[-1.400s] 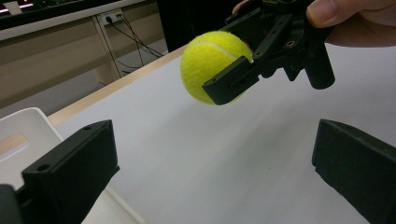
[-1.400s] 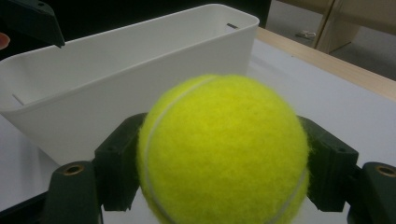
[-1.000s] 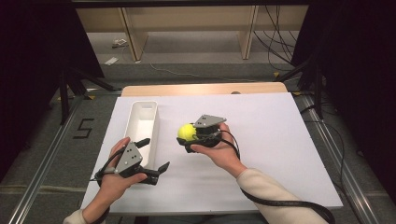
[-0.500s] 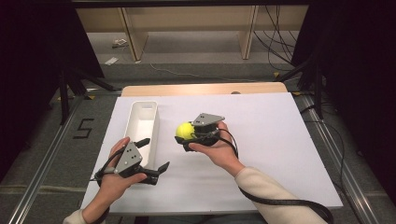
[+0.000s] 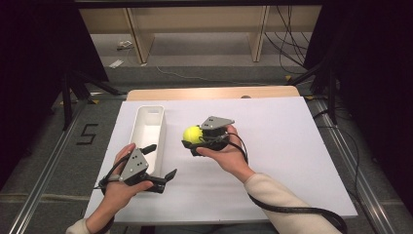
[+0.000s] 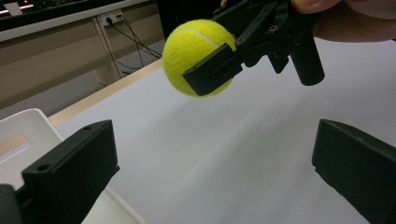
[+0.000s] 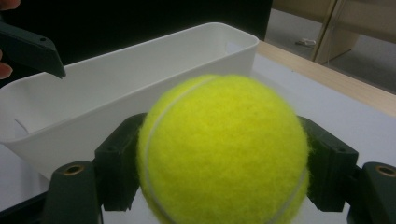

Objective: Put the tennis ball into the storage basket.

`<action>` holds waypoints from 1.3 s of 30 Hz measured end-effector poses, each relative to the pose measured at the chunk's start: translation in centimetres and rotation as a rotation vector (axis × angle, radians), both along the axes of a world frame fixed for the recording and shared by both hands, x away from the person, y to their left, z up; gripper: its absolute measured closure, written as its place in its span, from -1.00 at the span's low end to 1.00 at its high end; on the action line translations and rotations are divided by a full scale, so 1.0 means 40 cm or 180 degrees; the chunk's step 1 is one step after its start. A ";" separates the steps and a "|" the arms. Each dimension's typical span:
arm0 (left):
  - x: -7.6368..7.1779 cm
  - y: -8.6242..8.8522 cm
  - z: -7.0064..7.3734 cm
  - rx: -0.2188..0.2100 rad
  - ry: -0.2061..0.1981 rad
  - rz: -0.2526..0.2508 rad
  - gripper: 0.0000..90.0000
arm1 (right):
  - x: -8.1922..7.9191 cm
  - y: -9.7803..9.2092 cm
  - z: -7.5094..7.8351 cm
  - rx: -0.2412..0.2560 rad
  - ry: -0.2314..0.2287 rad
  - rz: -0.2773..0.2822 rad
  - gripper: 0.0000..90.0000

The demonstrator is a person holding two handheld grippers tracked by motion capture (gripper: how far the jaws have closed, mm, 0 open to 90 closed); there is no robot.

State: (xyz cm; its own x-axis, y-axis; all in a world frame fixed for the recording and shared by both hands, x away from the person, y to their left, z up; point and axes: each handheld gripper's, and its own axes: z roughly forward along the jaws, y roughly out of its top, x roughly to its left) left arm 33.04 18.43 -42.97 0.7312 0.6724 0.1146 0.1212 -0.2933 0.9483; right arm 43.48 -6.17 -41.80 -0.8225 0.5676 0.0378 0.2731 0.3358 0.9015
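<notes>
Right gripper point(image 5: 191, 140), fingers pinching a yellow tennis ball point(image 5: 193, 134) at its two sides, ball lifted off the white surface point(image 5: 292, 161) and just beside the long white bin point(image 5: 148, 127). Left gripper point(image 5: 158, 168), fingers spread wide around nothing, low by the bin's near end. Likely step: carrying the ball over the bin for a drop. Best done by keeping the pinch firm across the ball's widest part, clearing the bin wall point(image 7: 140, 88) beyond the fingers, centring above the trough, then parting the fingers low to limit bounce.
</notes>
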 end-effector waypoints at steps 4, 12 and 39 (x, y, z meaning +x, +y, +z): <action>0.000 0.000 0.000 -0.0001 0.0001 -0.0001 -1.00 | 0.002 0.002 0.003 0.0008 -0.0005 -0.0001 -0.41; 0.000 0.000 0.000 -0.0001 -0.0002 -0.0001 -1.00 | 0.003 0.010 0.003 0.0014 -0.0002 0.0012 -0.41; -0.001 0.001 0.001 -0.0001 -0.0008 0.0001 -1.00 | 0.010 0.020 0.011 0.0044 0.0015 0.0003 -0.41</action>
